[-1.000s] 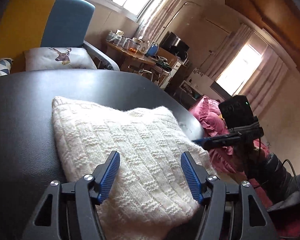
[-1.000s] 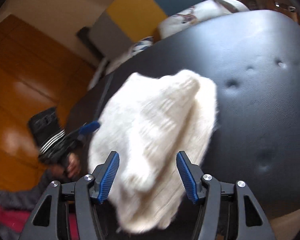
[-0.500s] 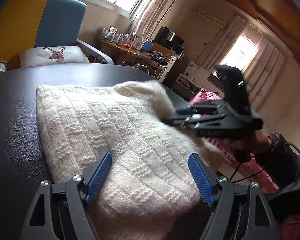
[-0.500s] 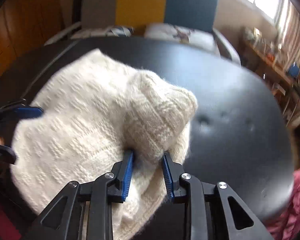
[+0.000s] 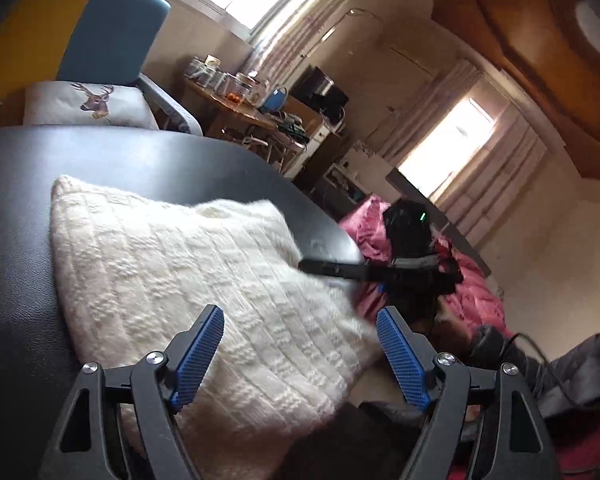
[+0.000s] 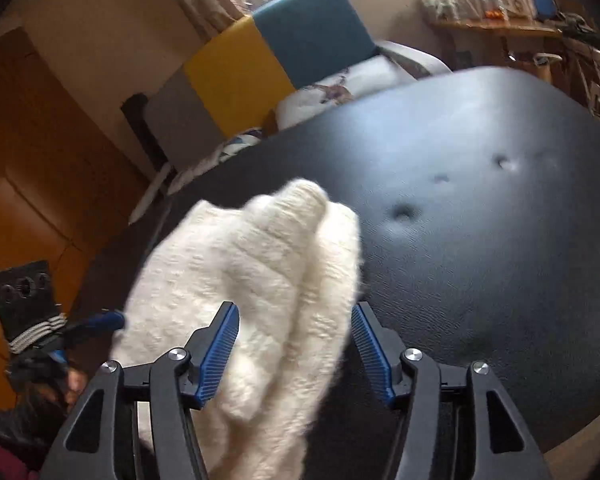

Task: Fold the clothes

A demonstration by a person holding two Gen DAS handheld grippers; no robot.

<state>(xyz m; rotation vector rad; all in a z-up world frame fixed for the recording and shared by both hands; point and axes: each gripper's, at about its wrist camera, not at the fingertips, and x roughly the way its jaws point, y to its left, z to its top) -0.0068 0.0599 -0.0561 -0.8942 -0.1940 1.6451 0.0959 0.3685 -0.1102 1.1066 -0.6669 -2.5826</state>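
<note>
The left wrist view looks forward between the blue pads of the left claw (image 5: 300, 354), low and close over the black worktop (image 5: 16, 280), facing the room with its windows. The right wrist view looks along the right claw (image 6: 294, 354), from a little higher, facing across the worktop (image 6: 480, 260) toward the blue and yellow chair (image 6: 284, 44). Both views share the white knitted sweater (image 5: 188, 280) (image 6: 240, 280), this chair (image 5: 100, 36), and each shows the other claw at its edge.
</note>
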